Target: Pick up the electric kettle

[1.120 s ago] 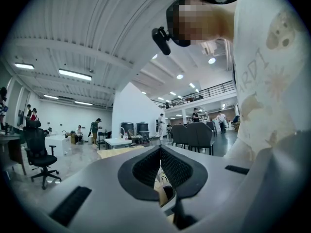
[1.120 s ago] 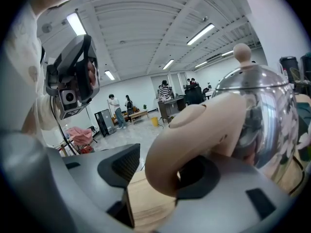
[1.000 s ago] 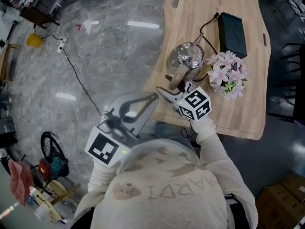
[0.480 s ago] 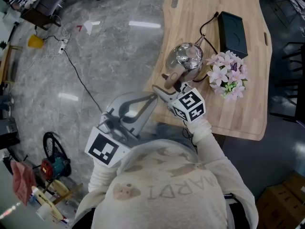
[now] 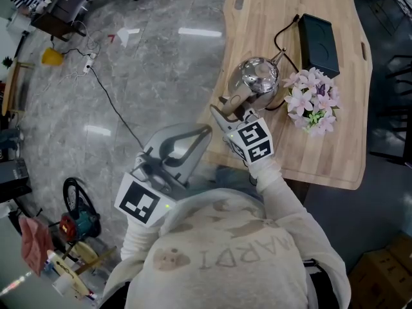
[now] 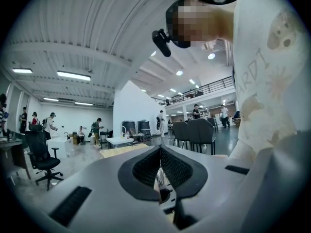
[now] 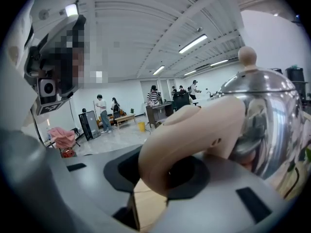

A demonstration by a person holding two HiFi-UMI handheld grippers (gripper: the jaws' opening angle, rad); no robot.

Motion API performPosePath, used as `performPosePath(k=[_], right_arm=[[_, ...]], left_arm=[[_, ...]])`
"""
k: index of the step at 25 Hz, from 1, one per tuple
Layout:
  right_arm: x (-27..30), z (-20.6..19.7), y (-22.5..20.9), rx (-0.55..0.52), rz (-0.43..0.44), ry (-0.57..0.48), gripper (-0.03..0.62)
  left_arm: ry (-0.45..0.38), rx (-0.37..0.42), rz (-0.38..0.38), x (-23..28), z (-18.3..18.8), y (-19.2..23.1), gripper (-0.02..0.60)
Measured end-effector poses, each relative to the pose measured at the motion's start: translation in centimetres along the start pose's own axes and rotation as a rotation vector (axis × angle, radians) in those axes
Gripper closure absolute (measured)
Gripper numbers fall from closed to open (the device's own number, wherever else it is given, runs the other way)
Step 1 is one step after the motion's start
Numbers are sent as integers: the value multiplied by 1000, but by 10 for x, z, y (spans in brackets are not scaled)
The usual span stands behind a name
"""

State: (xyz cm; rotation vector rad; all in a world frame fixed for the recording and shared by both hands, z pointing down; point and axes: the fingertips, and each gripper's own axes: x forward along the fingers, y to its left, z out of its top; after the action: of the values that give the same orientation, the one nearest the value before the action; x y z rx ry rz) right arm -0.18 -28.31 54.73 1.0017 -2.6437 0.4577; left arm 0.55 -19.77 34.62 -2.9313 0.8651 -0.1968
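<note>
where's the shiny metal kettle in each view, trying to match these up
Head view: the shiny round metal electric kettle stands upper centre, on the light wooden table.
Left gripper view: cannot be made out.
Right gripper view: the kettle fills the right side.
Shared landmark: its beige handle, between the closing jaws of the right gripper.

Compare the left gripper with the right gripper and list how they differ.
The left gripper's jaws are together with nothing between them; the right gripper's jaws are closing around the beige handle of the kettle.
The left gripper hangs over the floor, off the wooden table; the right gripper reaches over the table's edge to the kettle.
Both are the same kind of grey two-jaw tool.
</note>
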Motion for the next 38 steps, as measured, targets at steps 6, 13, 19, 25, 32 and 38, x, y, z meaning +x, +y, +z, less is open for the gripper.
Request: performPosePath(k=[6,13,19,25,32,38], right_arm=[[-2,1,2,-32,6,-9,471],[-13,7,2,-31,24,-24,471],[-26,28,14,-110,40,-48,473],[-42,44,25,-127,55,-58,473],[-64,65,40,-153,61,-74,473],[-81,74,61,-175,70,-67,473]], left_arm=[[-2,13,7,-7,2,-2,569],[0,20,26,-17,2,-3,569],[-19,33,9,-16,10,-12,569],[-42,51,-14,-16,19,-22,569],[-59,67,-35,-21,27,-33,569],[-64,78,-51,-31,32,-42,569]])
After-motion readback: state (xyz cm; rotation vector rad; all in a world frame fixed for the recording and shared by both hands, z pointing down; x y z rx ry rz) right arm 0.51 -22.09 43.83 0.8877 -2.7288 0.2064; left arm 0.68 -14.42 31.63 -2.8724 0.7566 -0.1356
